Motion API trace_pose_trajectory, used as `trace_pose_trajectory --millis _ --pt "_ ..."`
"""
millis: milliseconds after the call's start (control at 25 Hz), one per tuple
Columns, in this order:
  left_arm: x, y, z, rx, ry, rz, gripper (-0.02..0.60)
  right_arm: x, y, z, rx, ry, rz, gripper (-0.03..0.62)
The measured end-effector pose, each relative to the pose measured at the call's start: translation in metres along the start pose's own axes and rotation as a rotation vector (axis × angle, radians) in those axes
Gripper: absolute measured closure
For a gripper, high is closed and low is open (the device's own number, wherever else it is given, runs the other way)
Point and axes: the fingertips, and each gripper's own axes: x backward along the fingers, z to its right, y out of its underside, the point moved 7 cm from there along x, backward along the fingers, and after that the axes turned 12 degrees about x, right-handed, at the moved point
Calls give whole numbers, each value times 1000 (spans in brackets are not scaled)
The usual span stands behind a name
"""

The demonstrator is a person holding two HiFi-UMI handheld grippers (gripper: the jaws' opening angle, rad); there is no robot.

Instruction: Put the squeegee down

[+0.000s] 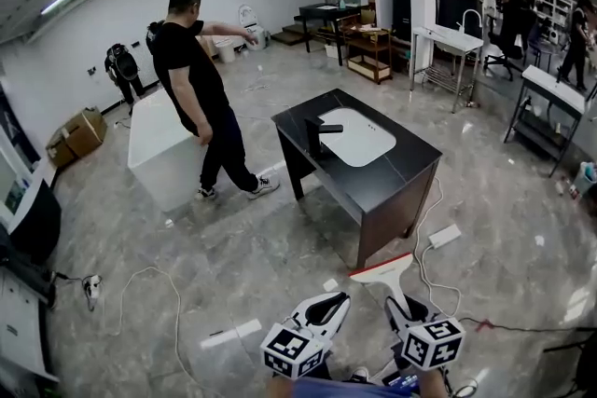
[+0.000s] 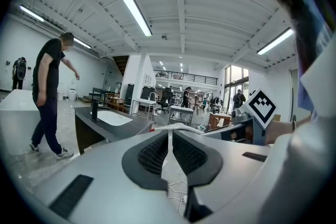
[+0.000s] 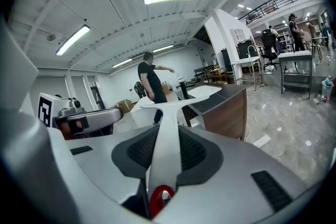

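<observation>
A white squeegee [image 1: 382, 271] sits clamped by its handle in the right gripper [image 1: 399, 305] at the 6 o'clock edge of the head view. Its red-edged blade points toward 12 o'clock, above the grey floor [image 1: 233, 266] and short of the near corner of a black counter [image 1: 410, 168]. The right gripper view shows both pads pressed on the handle, with a red loop at the handle's near end. The left gripper [image 1: 326, 305], just beside the right one at its 9 o'clock, has its jaws drawn together with only a sliver between them and nothing held. The counter, at the middle of the room, carries a white basin [image 1: 359, 137] and a black tap [image 1: 315, 137]. At its 10 o'clock a person in black [image 1: 198, 89] stands with one arm stretched out, beside a white block [image 1: 159, 154]. A white power strip [image 1: 445, 236] and cables lie on the floor at the counter's 5 o'clock.
</observation>
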Motion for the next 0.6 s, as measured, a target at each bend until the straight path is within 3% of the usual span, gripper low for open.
trace_pose_trajectory --millis 600 --pt "-12 -13 -37 7 -4 -13 545 -38 -11 12 -25 12 -18 490"
